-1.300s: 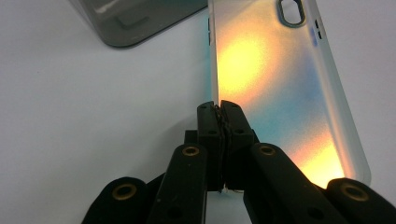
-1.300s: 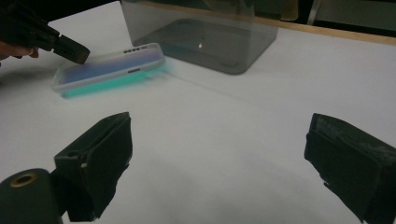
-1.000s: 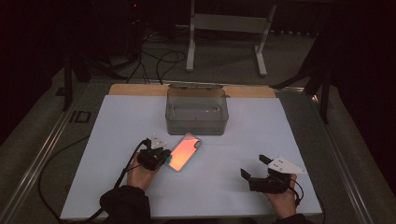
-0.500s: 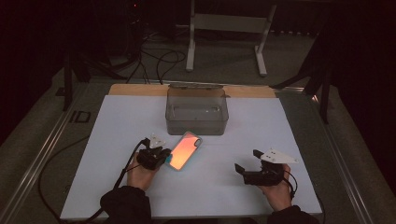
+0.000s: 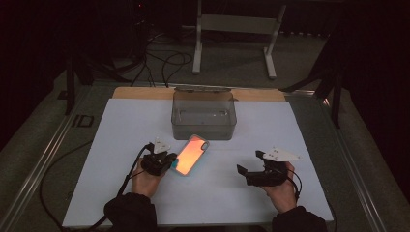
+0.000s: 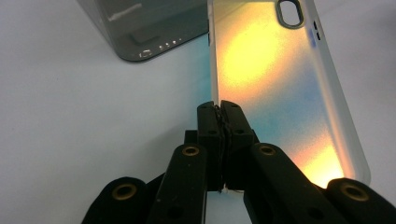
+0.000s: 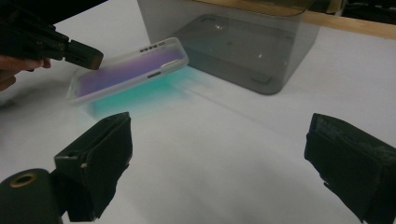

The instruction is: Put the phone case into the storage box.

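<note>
A translucent phone case [image 5: 191, 154] with an orange-to-teal sheen lies aslant just in front of the grey box [image 5: 204, 116]. My left gripper [image 5: 169, 162] is shut on its long left edge; the left gripper view shows the jaws [image 6: 218, 108] pinched on the rim of the case [image 6: 271, 79]. In the right gripper view the case [image 7: 126, 70] is tilted, its near end raised off the sheet over a teal glow, and the left gripper [image 7: 81, 56] holds it. My right gripper [image 5: 247, 163] is open at the table's right, pointing left with nothing between its jaws [image 7: 219, 154].
The smoky see-through box [image 7: 243, 42] stands open-topped at mid-table on a white sheet [image 5: 121, 125]. A wooden strip [image 5: 261, 94] runs along the sheet's far edge. A metal stand [image 5: 232, 29] and cables lie on the floor beyond.
My right gripper has moved left and a little forward, toward the case. The left gripper and the case have hardly moved.
</note>
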### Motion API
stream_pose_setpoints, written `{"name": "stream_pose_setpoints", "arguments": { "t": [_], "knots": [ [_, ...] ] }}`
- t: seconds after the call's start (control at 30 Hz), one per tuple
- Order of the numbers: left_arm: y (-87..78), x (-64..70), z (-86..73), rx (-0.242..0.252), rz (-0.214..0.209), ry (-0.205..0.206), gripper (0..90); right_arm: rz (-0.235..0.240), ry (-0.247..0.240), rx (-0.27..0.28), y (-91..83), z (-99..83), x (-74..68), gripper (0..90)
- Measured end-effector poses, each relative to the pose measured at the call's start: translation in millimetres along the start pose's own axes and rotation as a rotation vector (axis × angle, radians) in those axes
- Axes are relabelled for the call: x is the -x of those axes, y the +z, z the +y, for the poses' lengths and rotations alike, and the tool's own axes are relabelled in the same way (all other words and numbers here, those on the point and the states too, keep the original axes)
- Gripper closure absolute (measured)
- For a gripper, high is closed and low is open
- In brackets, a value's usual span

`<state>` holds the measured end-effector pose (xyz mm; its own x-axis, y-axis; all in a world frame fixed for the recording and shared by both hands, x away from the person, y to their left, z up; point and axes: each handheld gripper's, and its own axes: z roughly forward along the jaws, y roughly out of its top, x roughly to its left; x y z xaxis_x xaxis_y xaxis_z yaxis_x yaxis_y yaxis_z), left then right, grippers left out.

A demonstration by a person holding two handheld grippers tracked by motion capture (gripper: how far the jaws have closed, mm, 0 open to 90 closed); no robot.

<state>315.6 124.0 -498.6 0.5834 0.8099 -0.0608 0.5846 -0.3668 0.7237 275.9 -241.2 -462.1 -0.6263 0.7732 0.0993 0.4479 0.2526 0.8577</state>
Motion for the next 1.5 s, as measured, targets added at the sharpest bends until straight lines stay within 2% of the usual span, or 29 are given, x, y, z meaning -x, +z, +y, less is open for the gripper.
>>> {"name": "stream_pose_setpoints", "arguments": {
  "t": [0.93,1.5],
  "knots": [
    [-3.8,3.5,3.5,0.03,-0.011,-0.029,88.8,0.055,0.007,-0.013,26.0,27.8,-16.4,7.6],
    [-7.7,6.8,8.0,0.057,-0.016,-0.034,88.8,0.077,0.006,-0.026,41.7,35.7,-21.3,7.7]
  ]
}}
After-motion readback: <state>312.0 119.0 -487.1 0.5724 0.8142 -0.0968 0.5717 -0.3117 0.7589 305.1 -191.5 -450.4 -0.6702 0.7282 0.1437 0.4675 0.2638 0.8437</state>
